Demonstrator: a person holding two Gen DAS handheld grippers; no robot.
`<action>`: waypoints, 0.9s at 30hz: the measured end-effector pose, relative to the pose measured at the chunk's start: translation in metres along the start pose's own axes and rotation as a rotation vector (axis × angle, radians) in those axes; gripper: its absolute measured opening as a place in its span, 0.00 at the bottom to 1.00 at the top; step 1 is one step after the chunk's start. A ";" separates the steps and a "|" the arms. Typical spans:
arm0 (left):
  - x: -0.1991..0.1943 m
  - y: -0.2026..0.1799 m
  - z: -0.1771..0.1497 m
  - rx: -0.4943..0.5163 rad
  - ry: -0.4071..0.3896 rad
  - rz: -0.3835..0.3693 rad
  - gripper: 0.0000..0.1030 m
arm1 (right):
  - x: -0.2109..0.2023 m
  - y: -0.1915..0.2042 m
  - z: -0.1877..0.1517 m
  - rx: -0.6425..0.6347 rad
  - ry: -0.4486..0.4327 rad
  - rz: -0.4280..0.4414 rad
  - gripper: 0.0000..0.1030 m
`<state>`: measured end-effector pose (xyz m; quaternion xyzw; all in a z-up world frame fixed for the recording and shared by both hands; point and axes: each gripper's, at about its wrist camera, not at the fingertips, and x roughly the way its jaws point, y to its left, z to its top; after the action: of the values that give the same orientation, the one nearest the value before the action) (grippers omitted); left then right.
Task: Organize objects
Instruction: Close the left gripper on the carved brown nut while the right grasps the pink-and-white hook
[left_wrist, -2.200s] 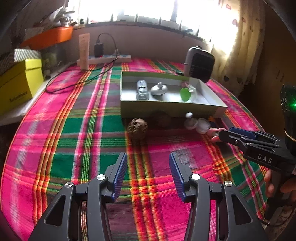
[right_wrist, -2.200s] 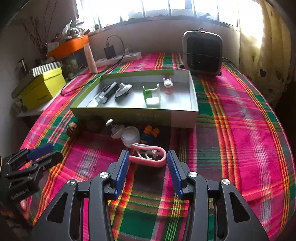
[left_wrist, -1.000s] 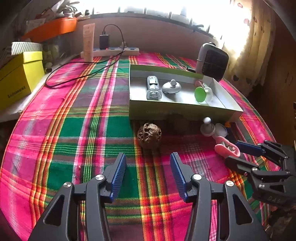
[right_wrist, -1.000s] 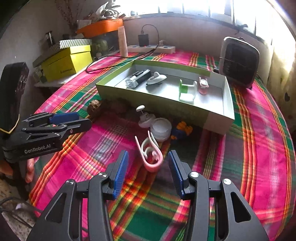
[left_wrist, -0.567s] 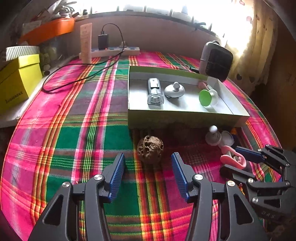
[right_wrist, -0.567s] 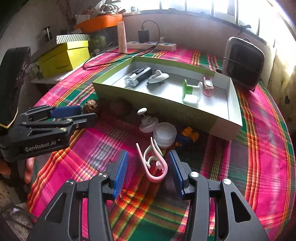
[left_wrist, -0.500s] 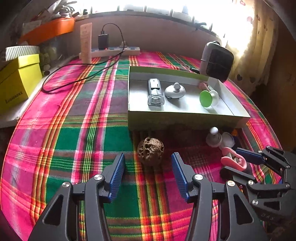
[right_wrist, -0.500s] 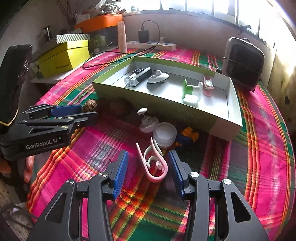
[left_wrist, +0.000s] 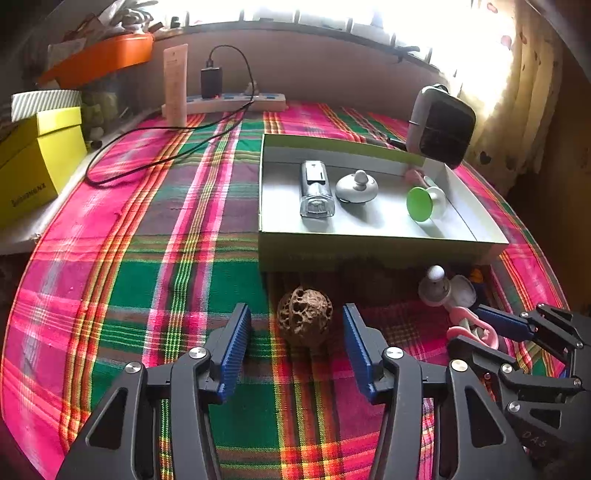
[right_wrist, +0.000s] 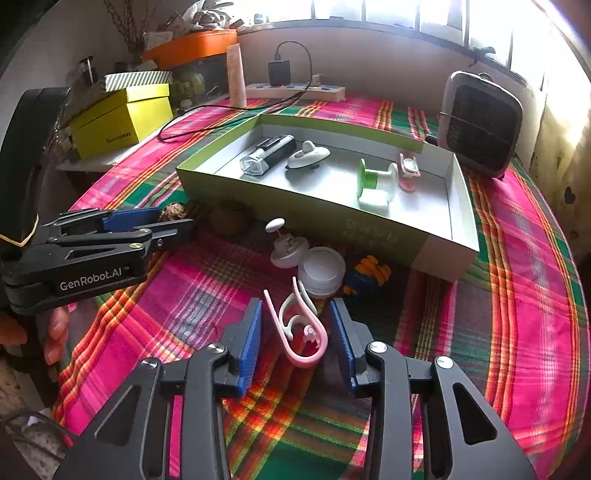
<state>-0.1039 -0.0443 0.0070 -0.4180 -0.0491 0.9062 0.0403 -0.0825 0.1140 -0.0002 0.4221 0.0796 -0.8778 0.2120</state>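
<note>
A brown pitted walnut (left_wrist: 304, 322) lies on the plaid cloth between the open fingers of my left gripper (left_wrist: 295, 343), untouched. A pink clip (right_wrist: 301, 332) lies between the open fingers of my right gripper (right_wrist: 295, 338), which also shows in the left wrist view (left_wrist: 491, 332). A shallow green-edged box (left_wrist: 369, 251) behind them holds a clear-ended torch (left_wrist: 316, 190), a white knobbed lid (left_wrist: 356, 186), a green and white spool (left_wrist: 424, 201) and a small pink item (right_wrist: 408, 171). A white knob (right_wrist: 286, 247), a white round cap (right_wrist: 321, 271) and a blue-orange toy (right_wrist: 367, 275) lie in front of the box.
A second walnut (right_wrist: 229, 219) sits in the box's shadow. A grey fan heater (right_wrist: 478, 123) stands at the back right. A power strip (left_wrist: 236, 103) with a black cable, a tall tube (left_wrist: 175, 85) and yellow boxes (left_wrist: 35, 158) are at the back and left.
Both grippers have moved forward. The walnut now lies between my left fingers and the pink clip lies deeper between my right fingers. Both stay open.
</note>
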 end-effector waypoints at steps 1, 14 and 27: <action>0.000 0.000 0.000 -0.003 -0.001 0.003 0.43 | 0.000 0.000 0.000 0.000 0.000 -0.001 0.32; 0.000 0.004 0.002 -0.021 -0.002 0.026 0.27 | -0.001 -0.005 0.000 0.017 -0.003 0.017 0.25; -0.005 0.000 -0.005 -0.002 0.002 0.039 0.27 | -0.004 -0.005 -0.001 0.026 -0.009 0.050 0.25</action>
<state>-0.0974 -0.0443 0.0077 -0.4197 -0.0417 0.9064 0.0220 -0.0818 0.1198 0.0016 0.4227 0.0565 -0.8751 0.2289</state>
